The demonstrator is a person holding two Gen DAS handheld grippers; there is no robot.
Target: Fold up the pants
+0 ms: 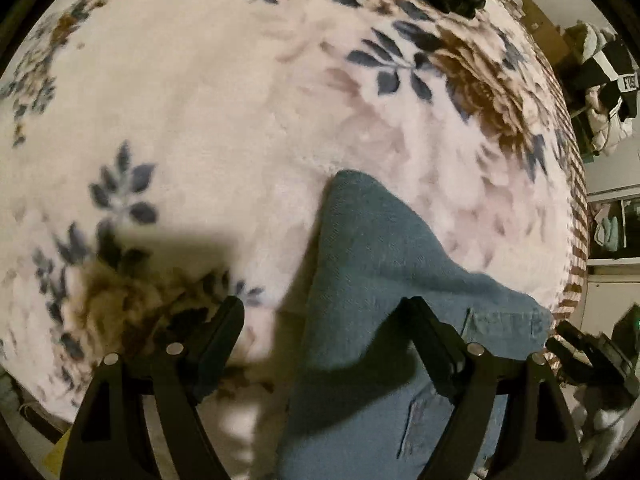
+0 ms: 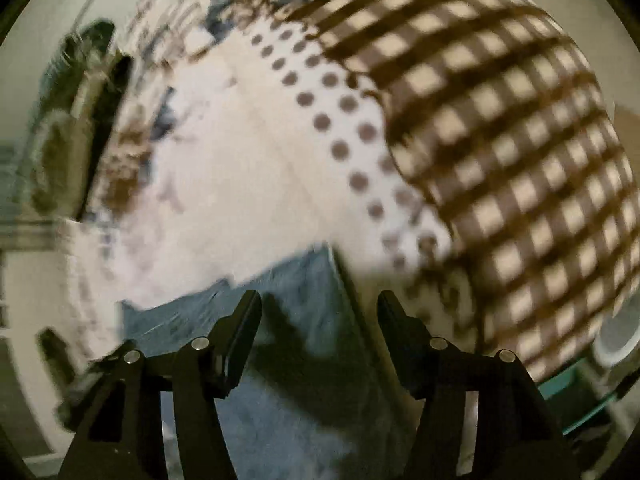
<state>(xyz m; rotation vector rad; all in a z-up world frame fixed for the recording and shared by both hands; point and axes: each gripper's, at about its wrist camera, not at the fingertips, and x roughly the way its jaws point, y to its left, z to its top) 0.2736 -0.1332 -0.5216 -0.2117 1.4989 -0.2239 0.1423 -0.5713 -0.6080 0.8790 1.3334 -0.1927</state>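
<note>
Blue denim pants (image 1: 372,264) lie lower centre on the floral fleece bed cover (image 1: 208,112). My left hand-held gripper (image 1: 324,312) and right hand-held gripper (image 2: 320,308) both spread, empty, above the cloth. Between folds, probably; next, pinch an edge each.

Matt blue denim pants (image 1: 360,248) on plush floral fleece blanket (image 1: 224,92); checked woven cloth (image 2: 500,128); matt black plastic fingers (image 1: 224,328).
</note>
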